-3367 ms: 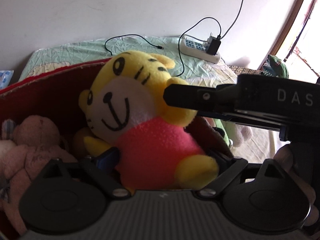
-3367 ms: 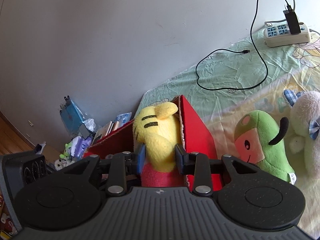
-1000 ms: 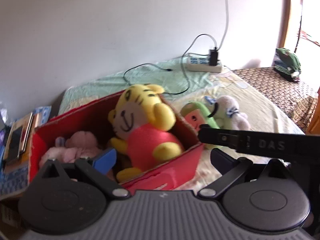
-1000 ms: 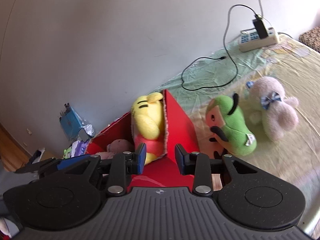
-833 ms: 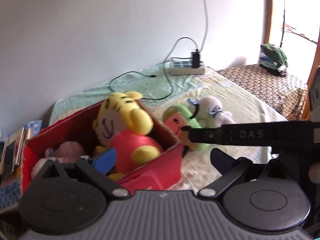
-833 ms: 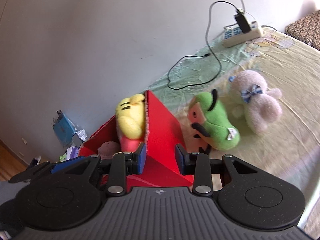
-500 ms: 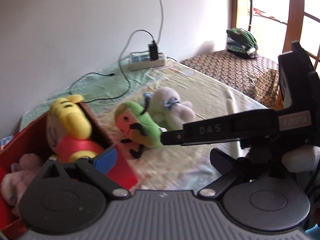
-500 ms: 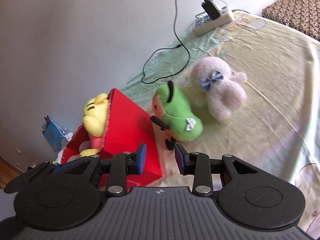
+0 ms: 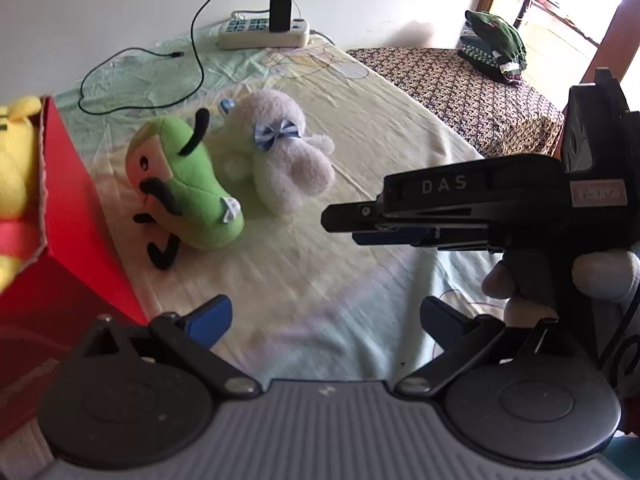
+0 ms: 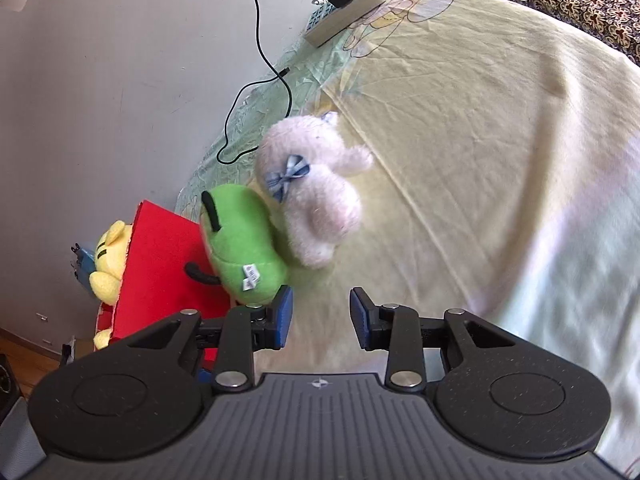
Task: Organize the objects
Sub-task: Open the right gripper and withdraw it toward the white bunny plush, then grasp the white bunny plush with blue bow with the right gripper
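Note:
A green plush (image 9: 188, 196) and a white plush with a blue bow (image 9: 280, 152) lie side by side on the pale yellow bed sheet. Left of them stands a red box (image 9: 68, 248) with a yellow tiger toy (image 9: 16, 168) inside. My left gripper (image 9: 326, 316) hangs wide open over bare sheet, nearer than both toys. My right gripper (image 10: 320, 316) has its jaws a little apart and empty. Its left pad is just short of the green plush (image 10: 240, 248), with the white plush (image 10: 316, 200) beyond. In the left wrist view the right gripper (image 9: 344, 226) reaches in from the right, held by a hand.
A white power strip (image 9: 264, 34) with a black charger and a loose cable lies at the head of the bed by the wall. A patterned brown cover (image 9: 460, 92) with a green bundle (image 9: 496, 44) lies at the far right. Small clutter sits on the floor behind the red box (image 10: 168, 264).
The right gripper let go of the yellow tiger toy, which now sits in the box. Both grippers swung right, away from the box, and sank toward the green and white plush toys.

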{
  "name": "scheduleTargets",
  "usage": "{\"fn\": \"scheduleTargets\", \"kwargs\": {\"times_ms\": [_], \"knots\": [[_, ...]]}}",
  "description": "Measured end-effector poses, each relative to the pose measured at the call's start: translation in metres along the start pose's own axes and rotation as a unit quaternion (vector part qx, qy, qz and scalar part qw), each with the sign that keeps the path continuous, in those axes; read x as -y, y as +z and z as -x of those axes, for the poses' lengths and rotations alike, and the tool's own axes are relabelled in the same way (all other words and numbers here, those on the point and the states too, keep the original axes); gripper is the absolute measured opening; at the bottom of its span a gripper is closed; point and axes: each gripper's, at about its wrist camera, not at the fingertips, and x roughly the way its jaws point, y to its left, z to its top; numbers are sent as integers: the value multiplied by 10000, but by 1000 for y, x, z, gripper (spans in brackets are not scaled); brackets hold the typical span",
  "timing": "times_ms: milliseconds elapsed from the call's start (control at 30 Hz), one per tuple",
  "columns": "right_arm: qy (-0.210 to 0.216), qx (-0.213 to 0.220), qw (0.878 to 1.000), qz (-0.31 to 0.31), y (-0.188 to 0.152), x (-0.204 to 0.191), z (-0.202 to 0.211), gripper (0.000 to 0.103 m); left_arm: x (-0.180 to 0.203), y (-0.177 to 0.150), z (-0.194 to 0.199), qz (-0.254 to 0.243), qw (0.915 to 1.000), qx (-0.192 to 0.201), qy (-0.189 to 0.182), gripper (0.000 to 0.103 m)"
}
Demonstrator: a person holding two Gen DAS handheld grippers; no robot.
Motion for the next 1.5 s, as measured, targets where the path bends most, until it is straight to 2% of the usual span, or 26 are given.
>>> {"fn": "scheduleTargets", "kwargs": {"times_ms": [300, 500, 633, 767, 967, 1033, 1067, 1167, 1300, 1500], "knots": [[248, -116, 9996, -54, 39, 30, -11, 37, 10, 15, -29, 533, 9984, -74, -200, 101], [727, -99, 9972, -145, 68, 33, -17, 42, 7, 39, -35, 737, 9966, 212, -300, 102], [955, -259, 9951, -59, 84, 29, -32, 43, 3, 62, -37, 657, 9959, 524, -343, 102], [1019, -500, 9935, 111, 96, 25, -52, 43, -11, 77, -57, 766, 9955, 520, -219, 102], [1132, -732, 9908, 57, 110, 30, -75, 45, -37, 94, -77, 1172, 9903, 582, -476, 101], [1205, -817, 9893, -64, 112, 32, -81, 47, -43, 100, -86, 1334, 9884, 511, -517, 100], [1241, -842, 9886, -130, 113, 32, -84, 51, -47, 102, -92, 1439, 9870, 460, -546, 98], [1282, -892, 9877, -103, 113, 30, -90, 50, -45, 106, -98, 1367, 9885, 491, -414, 98], [1348, -906, 9867, 47, 113, 26, -95, 49, -33, 110, -109, 1058, 9937, 373, 31, 98], [1511, -992, 9835, -73, 117, 30, -101, 43, -33, 115, -118, 974, 9943, 219, 375, 99]]}}
